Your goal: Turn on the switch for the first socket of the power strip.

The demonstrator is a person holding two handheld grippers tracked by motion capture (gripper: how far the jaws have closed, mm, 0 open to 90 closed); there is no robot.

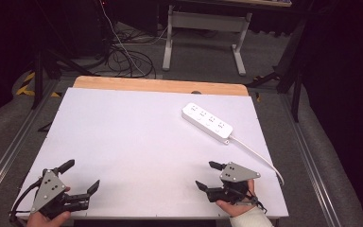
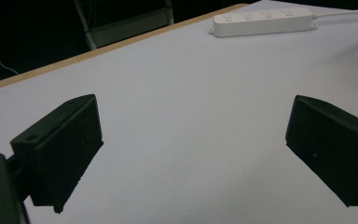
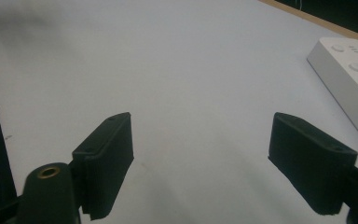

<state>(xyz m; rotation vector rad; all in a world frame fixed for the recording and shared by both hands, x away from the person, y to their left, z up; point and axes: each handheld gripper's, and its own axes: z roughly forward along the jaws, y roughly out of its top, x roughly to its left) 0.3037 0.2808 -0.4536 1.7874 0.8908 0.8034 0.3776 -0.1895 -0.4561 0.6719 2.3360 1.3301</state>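
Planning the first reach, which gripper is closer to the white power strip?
Right. The right gripper sits just below the power strip, near the table's right edge; the left gripper is across at the near left corner.

You held the left tongs (image 1: 82, 176) low at your near left, jaws spread wide with nothing between them. Your right tongs (image 1: 209, 175) sat at the near right, jaws likewise wide apart and empty, both pairs pointing away from you, your hands gripping from behind.
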